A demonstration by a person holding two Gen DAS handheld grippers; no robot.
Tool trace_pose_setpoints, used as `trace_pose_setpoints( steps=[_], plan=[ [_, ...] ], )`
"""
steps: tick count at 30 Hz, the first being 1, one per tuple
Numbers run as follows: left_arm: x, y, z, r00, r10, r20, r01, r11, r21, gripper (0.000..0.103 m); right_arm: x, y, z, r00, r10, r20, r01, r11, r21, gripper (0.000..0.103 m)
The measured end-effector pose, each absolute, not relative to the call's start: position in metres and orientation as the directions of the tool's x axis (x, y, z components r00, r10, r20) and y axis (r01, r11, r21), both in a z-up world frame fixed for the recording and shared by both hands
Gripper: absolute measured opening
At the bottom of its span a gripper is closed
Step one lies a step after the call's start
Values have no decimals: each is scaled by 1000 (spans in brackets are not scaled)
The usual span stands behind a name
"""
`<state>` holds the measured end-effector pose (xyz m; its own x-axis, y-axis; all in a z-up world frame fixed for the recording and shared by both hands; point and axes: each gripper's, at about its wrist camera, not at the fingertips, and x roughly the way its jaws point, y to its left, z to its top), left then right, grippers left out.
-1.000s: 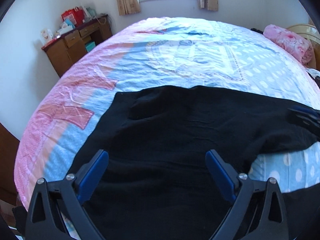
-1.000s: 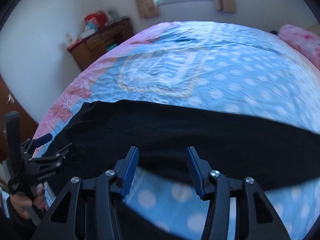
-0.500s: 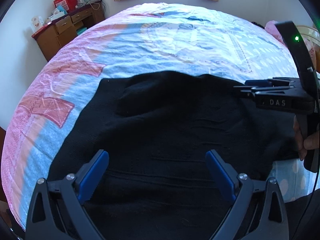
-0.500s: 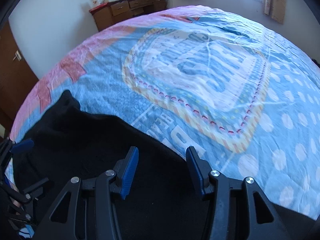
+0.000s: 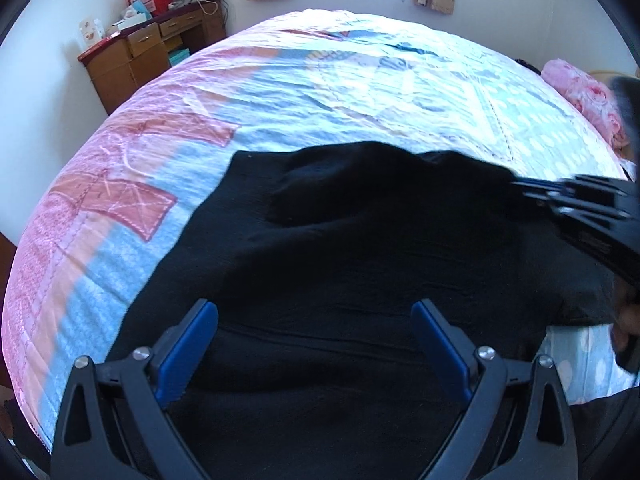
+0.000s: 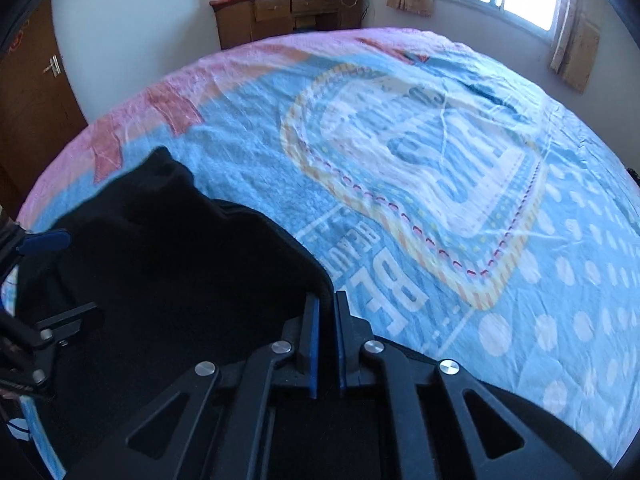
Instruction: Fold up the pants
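Black pants lie spread across the near part of the bed, with a raised fold near their far edge. My left gripper is open and hovers just above the dark cloth. My right gripper is shut on the far edge of the pants, its blue pads nearly touching with cloth at the tips. It also shows at the right in the left wrist view. The left gripper shows at the left edge of the right wrist view.
The bed carries a blue, pink and white patterned quilt. A wooden desk with boxes stands at the far left wall. A pink pillow lies at the right. A brown door is at the left.
My right gripper has closed from open onto the far edge of the pants. It swung left, toward the left gripper. The left gripper has stayed open over the pants.
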<state>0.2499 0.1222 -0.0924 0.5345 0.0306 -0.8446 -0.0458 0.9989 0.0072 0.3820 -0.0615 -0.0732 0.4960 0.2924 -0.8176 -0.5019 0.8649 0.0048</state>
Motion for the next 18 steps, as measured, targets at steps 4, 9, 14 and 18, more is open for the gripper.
trace_pose_setpoints(
  steps=[4, 9, 14, 18],
  plan=[
    [242, 131, -85, 551, 15, -834, -50, 999, -16, 100, 346, -66, -43, 553, 332, -764, -496, 868, 18, 6],
    [228, 144, -76, 572, -13, -820, -48, 998, -49, 100, 286, -57, -37, 564, 348, -749, -533, 846, -7, 6],
    [224, 153, -68, 583, -3, -813, -52, 998, -41, 100, 227, -36, -54, 599, 326, -731, -580, 806, -116, 6],
    [228, 155, -52, 599, -36, -800, -44, 996, -77, 100, 192, -12, -73, 577, 341, -742, -642, 751, -153, 6]
  ],
)
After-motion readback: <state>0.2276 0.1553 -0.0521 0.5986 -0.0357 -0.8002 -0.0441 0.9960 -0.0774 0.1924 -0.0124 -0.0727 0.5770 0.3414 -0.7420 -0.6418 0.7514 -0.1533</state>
